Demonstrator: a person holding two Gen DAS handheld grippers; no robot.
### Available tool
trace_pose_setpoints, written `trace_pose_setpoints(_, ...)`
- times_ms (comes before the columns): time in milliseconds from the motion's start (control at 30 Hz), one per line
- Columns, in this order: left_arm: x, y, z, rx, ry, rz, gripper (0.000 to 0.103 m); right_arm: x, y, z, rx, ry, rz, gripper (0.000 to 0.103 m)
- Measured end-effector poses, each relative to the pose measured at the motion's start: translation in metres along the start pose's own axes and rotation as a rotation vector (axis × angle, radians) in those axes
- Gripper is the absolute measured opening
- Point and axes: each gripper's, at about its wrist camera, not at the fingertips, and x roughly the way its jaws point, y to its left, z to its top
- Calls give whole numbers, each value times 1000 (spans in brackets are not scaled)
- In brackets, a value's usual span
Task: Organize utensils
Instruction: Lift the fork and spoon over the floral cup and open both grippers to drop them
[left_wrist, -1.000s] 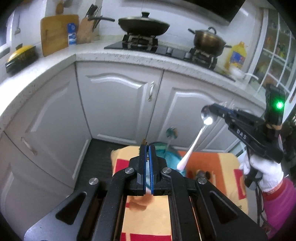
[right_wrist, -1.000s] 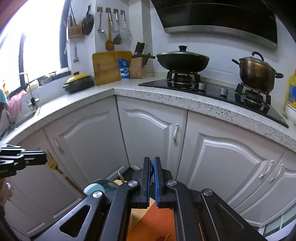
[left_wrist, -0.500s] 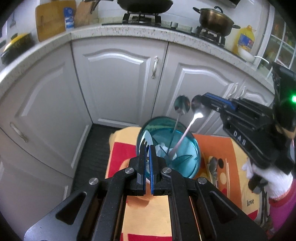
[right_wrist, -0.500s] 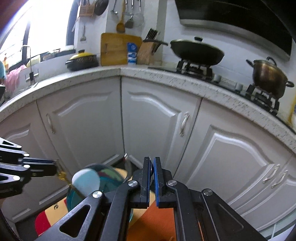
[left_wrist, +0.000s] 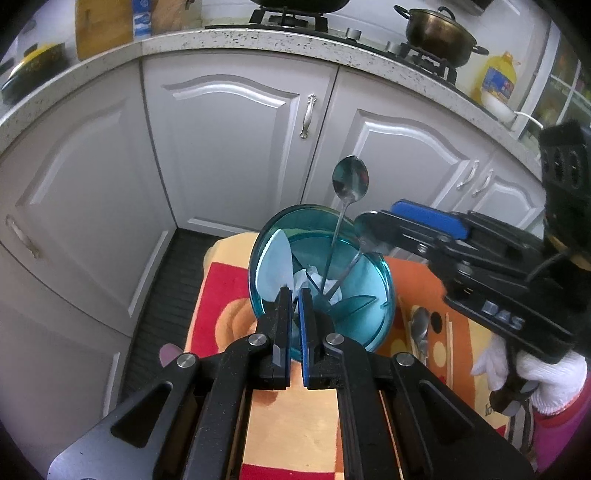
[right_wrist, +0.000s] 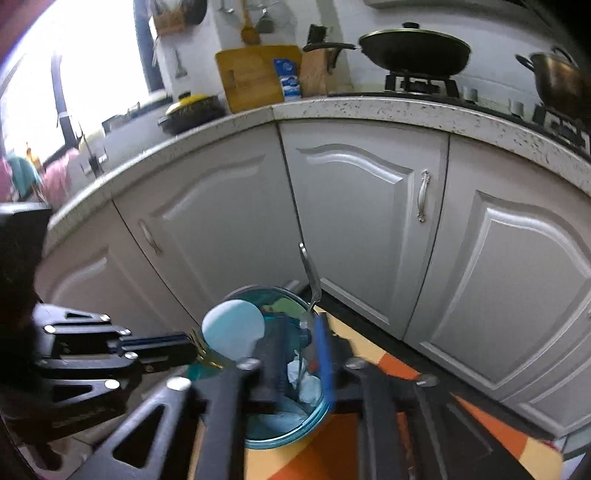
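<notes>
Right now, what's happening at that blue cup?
A person with a gripper in each hand is dropping utensils into the blue cup. The right gripper is opening beside a metal spoon whose handle is already in the cup. The left gripper is opening over the cup's near rim. Another spoon lies on the cloth.

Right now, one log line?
left gripper opening, fork at tip | right gripper opening, spoon at tip | spoon and other spoon stand in blue cup

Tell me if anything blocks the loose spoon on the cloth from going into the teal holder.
Nothing visible lies between the spoon on the cloth and the teal holder beside it. The right gripper hangs above that side of the rim, jaws opening around another spoon.
</notes>
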Motion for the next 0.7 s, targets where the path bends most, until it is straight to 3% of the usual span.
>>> trace_pose_setpoints(133, -4, 2, -1, -26, -6, -5, 29, -9, 0, -1, 8, -7, 1, 32)
trace_pose_setpoints(533, -20, -8, -7, -42, -34, 20, 43, -42, -2, -13, 59, -39, -34, 33)
trace_pose_setpoints(700, -30, -20, -9, -41, -59, 28, 43, -57, 3, -24, 68, -43, -71, 39)
